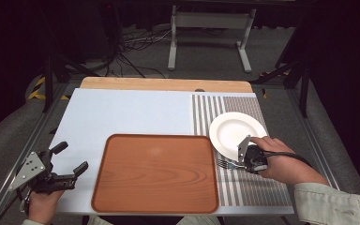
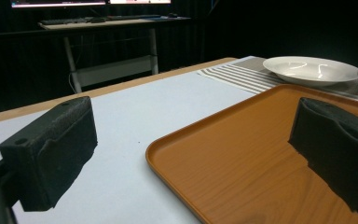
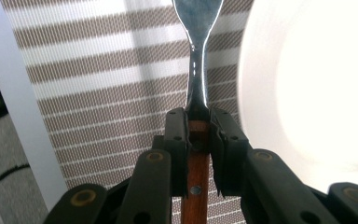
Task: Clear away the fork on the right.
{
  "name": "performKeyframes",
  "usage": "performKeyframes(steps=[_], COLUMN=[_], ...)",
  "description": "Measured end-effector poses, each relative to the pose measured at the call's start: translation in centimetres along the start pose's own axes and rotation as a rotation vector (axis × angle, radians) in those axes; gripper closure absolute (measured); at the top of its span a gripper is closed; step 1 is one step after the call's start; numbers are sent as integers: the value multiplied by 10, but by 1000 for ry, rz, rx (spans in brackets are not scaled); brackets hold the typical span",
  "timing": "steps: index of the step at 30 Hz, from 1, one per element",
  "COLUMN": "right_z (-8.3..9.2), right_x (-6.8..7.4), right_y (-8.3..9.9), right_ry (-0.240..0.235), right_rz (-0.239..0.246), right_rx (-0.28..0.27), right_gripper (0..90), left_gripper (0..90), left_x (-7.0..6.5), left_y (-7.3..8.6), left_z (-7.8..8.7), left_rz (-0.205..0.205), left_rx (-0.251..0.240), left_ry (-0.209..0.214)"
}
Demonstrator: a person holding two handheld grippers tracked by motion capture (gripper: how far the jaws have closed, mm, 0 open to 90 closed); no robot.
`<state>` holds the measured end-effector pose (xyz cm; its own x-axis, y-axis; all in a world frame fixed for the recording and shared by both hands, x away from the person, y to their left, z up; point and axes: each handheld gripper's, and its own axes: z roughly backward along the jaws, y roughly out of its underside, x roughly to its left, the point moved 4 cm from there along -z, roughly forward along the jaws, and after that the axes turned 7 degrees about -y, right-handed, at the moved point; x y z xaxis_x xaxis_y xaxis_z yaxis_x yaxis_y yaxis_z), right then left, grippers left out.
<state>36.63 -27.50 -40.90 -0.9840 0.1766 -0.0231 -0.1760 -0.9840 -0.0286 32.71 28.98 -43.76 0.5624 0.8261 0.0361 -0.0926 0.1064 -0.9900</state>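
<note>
While left gripper (image 1: pixel 70 159) gapes, right gripper (image 3: pixel 198 122) clamps wood-handled steel fork (image 3: pixel 197 70) over striped woven mat (image 3: pixel 112 88).

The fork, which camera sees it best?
The right gripper view: the fork is close up, its wooden handle pinched between the right gripper jaws. The high view shows its small tines on the striped mat.
</note>
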Motion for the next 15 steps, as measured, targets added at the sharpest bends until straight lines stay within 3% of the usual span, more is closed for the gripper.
performKeyframes(steps=[10,15], right_z=[21,29], right_x=[3,4], right_y=[-15,-25], right_ry=[-1,-7], right_rz=[-81,-167], right_rx=[-110,-173], right_gripper=[784,784], left_gripper=[15,16], left_x=[0,0], left_y=[0,0], left_z=[0,0], left_rz=[2,3], left_rx=[2,0], left_ry=[3,2])
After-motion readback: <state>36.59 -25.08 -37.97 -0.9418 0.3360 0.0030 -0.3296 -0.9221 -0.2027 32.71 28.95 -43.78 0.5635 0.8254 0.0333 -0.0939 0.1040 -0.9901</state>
